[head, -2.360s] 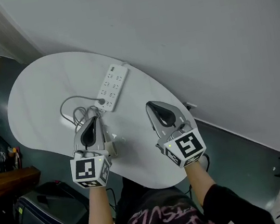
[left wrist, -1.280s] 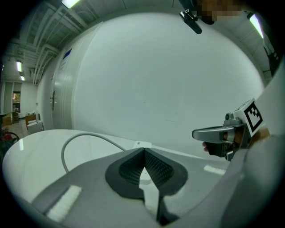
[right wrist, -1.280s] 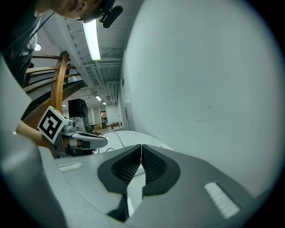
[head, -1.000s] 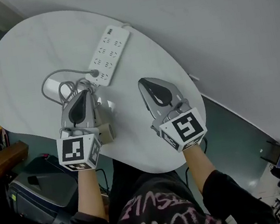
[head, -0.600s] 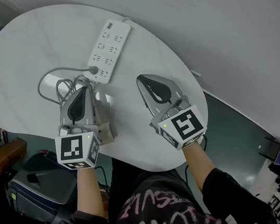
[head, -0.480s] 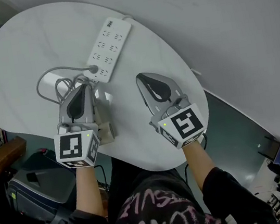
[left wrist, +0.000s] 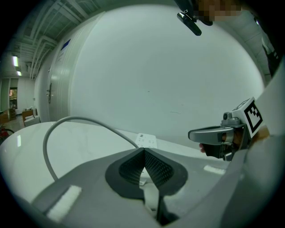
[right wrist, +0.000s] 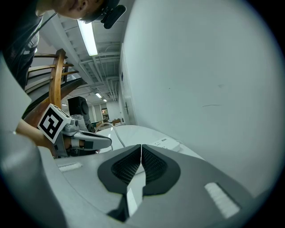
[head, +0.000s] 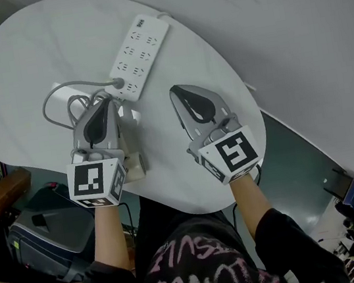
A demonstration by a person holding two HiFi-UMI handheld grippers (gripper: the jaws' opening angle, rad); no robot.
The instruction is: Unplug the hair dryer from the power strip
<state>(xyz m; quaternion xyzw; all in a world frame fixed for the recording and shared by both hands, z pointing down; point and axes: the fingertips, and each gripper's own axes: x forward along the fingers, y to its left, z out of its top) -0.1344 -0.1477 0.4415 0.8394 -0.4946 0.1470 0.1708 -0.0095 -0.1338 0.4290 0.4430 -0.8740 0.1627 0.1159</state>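
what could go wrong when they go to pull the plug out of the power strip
1. The power strip lies loose on the white table with neither gripper on it, so tugging the plug could drag the whole strip along.
2. The left gripper and right gripper are both shut and short of the plug; unless one opens first, it would probably only nudge it.
3. The grey cable loops beside the left gripper and might snag.

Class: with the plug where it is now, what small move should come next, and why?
Probably open the left gripper and ease it forward to the grey plug. It is the nearer gripper, its jaws are together and empty, and the plug sits in the power strip's near end.
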